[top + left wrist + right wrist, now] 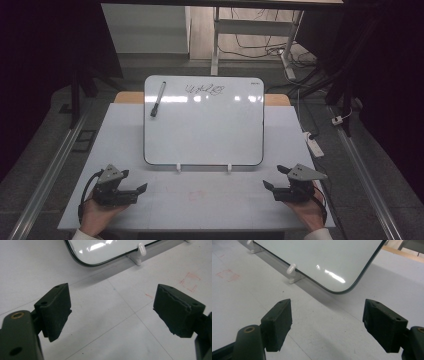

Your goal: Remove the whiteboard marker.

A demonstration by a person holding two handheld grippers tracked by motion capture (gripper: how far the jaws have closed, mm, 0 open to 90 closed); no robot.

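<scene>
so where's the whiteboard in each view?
High view: whiteboard centre, propped on the table.
Left gripper view: its bottom-left corner at top.
Right gripper view: its bottom-right corner at top.
Shared landmark: white support clips under its lower edge.

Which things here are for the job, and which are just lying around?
For the job:
- whiteboard with scribble
- marker lying on it
- left gripper, open
- right gripper, open

Lying about:
- power strip
- cables on the floor
</scene>
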